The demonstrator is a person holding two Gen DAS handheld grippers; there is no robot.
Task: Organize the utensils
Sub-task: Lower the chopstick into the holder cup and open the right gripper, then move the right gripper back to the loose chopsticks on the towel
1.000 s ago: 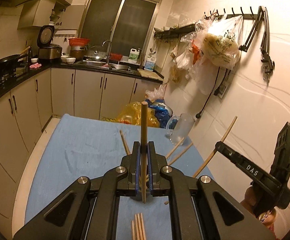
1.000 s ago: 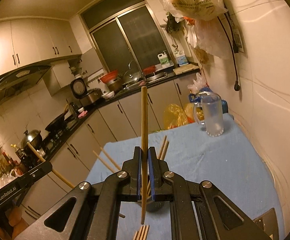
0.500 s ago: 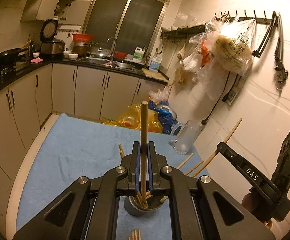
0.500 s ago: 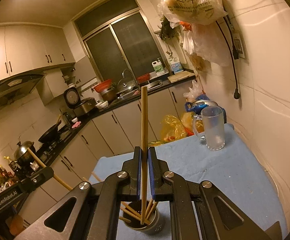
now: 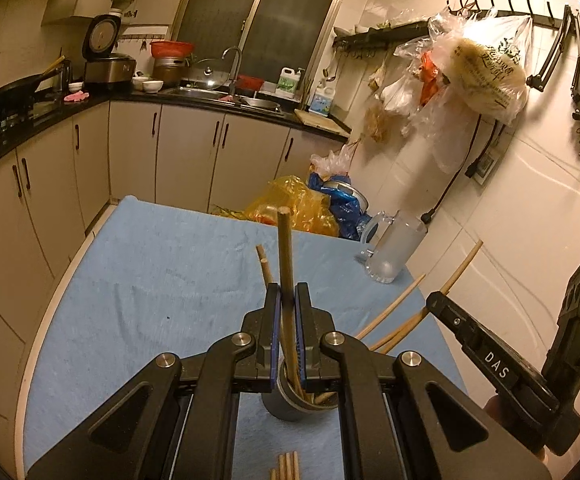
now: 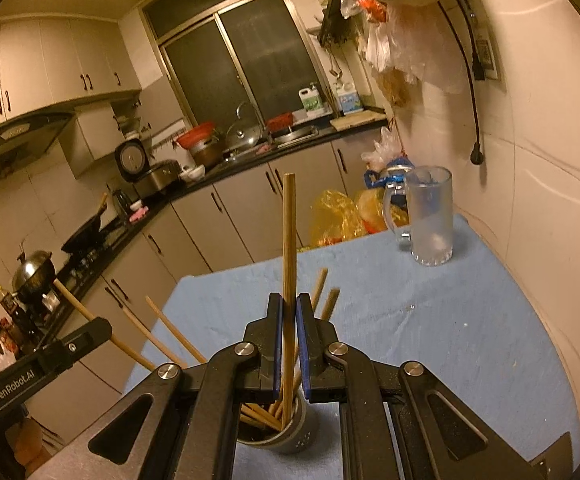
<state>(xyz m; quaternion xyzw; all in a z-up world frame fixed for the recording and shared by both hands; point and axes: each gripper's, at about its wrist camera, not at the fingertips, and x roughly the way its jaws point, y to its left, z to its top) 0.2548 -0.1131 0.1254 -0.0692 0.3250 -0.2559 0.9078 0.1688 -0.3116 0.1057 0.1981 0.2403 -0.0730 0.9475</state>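
Note:
My left gripper [image 5: 286,312] is shut on an upright wooden chopstick [image 5: 284,252]; its lower end reaches into a grey metal holder [image 5: 290,404] just below the jaws. My right gripper [image 6: 289,320] is shut on another upright chopstick [image 6: 289,236], whose lower end sits inside the same holder [image 6: 290,436]. Several chopsticks lean in the holder [image 6: 261,418]. A few loose chopsticks [image 5: 285,466] lie on the blue cloth [image 5: 149,280] in front of the holder. The right gripper shows at the right of the left wrist view [image 5: 490,356].
A frosted glass mug [image 6: 430,220] stands at the far right of the table by the wall. Plastic bags [image 5: 298,208] sit behind the table's far edge. Kitchen cabinets and counter run along the left and back.
Both grippers have come down over the holder with their chopsticks; the holder has come into view below the jaws and the chopstick ends now sit inside it.

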